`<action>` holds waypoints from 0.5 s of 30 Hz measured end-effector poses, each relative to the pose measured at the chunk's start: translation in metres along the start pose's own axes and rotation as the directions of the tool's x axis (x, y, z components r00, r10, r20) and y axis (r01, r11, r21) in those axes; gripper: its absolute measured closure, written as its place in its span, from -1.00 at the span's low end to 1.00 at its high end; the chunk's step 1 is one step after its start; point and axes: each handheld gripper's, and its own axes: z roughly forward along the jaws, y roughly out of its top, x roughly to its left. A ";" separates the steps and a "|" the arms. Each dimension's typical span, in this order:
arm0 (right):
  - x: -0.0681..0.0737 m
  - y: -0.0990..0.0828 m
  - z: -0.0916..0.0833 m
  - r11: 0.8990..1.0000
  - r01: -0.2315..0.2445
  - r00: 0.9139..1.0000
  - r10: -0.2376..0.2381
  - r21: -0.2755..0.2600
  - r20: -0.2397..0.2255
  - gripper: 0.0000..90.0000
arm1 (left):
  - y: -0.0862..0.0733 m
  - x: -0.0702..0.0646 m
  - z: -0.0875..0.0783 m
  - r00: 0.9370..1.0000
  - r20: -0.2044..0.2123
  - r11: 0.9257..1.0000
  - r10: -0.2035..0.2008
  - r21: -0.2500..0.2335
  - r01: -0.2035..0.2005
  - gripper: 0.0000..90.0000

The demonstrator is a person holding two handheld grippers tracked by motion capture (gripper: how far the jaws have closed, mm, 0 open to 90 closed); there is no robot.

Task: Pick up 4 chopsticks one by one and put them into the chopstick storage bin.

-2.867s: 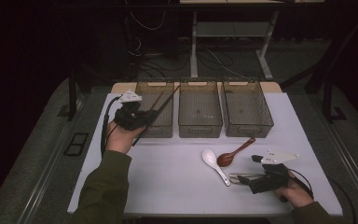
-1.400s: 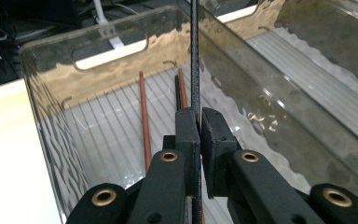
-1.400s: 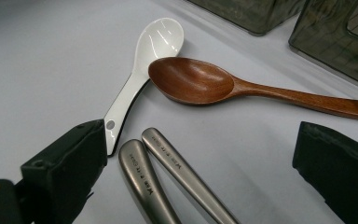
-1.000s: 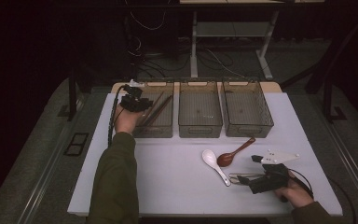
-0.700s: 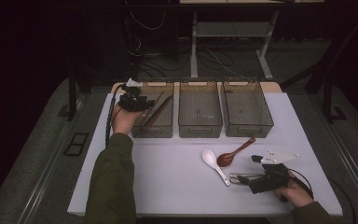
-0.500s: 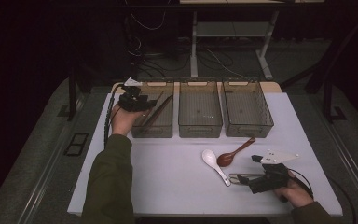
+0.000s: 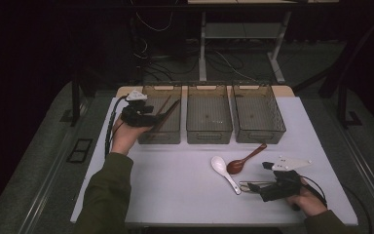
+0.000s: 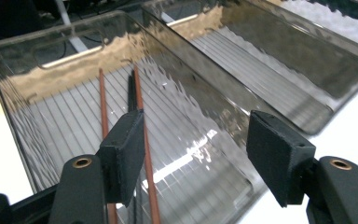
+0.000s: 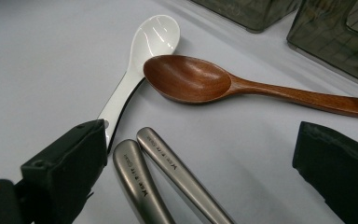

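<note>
High view: the left gripper point(image 7: 143, 117) is seen at the near left corner of the left bin point(image 7: 161, 113), but its jaws are lost against the dark body, so their spread cannot be read there. From the left gripper view it is settled: the jaws have just been opening and stand apart, and nothing is pinched between them. Two reddish chopsticks point(image 8: 140, 140) lie inside the left bin point(image 8: 37, 116), partly covered by the left-hand jaw and cut off at the bottom edge. In the high view the chopsticks point(image 7: 165, 113) are made out as thin slanted lines leaning in that bin.

To the right of the left bin, the middle bin point(image 7: 209, 114) and the right bin point(image 7: 258, 113) are seen; their contents are hard to judge through the tinted walls.

Well to the right of the left bin and nearer the person, the right gripper point(image 7: 253, 186) is laid low on the white table point(image 7: 175, 185). In the right gripper view its jaws are spread wide around two metal handles point(image 9: 158, 182), which are cut off below and not pressed. Beyond these handles a white spoon point(image 9: 142, 65) and a wooden spoon point(image 9: 200, 81) are shown touching, detail only faintly given by the high view.
</note>
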 end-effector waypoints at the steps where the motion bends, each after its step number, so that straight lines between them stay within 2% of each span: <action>1: 0.000 0.000 0.000 1.000 -0.001 1.000 0.001 -0.001 -0.001 -0.93 | -0.003 -0.001 -0.002 1.000 0.004 1.000 0.007 0.006 -0.007 -0.21; 7: 0.000 0.000 0.000 1.000 -0.001 1.000 0.001 -0.003 0.003 -0.93 | -0.015 -0.018 -0.012 1.000 0.017 1.000 0.021 0.010 -0.021 -0.36; 11: -0.001 0.001 0.001 1.000 -0.004 1.000 0.004 -0.004 0.005 -0.93 | -0.023 -0.031 -0.018 0.998 0.032 0.999 0.049 0.010 -0.049 -0.43; 15: -0.001 0.001 0.000 1.000 0.000 1.000 0.000 -0.005 0.004 -0.93 | -0.034 -0.044 -0.020 0.997 0.042 0.998 0.059 0.006 -0.059 -0.51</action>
